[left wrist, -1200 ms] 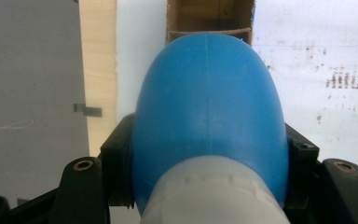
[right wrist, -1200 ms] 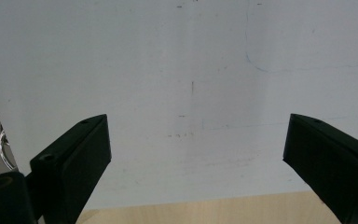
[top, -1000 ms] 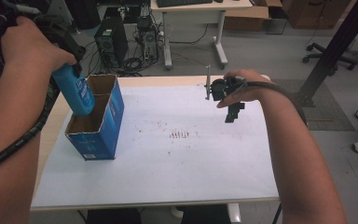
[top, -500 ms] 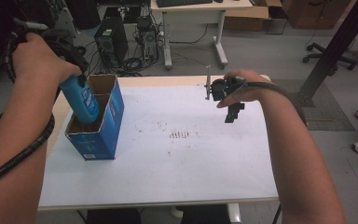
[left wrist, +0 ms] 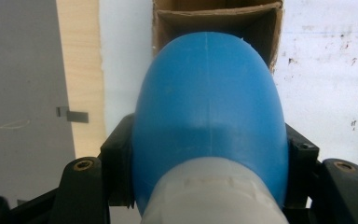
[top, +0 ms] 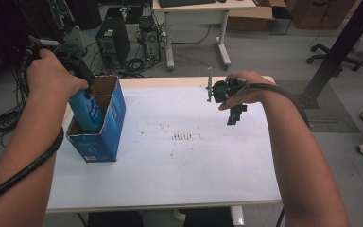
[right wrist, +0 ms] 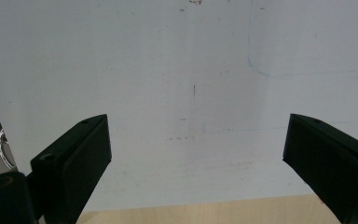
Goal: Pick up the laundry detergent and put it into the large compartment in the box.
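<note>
left gripper [left wrist: 209, 186]: clamped on blue bottle [left wrist: 207, 116], lower end inside the open box [top: 105, 125] | right gripper [right wrist: 196, 154]: jaws wide apart, nothing between, well right of box, above table [top: 194, 179]

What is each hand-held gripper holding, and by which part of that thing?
The left hand-held gripper grips the blue bottle by its shoulder just below the white cap, over the cardboard box. The right hand-held gripper holds nothing.

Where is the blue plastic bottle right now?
High view, left side: the blue plastic bottle sits partly inside the open blue cardboard box, gripped by the left claw.
</note>
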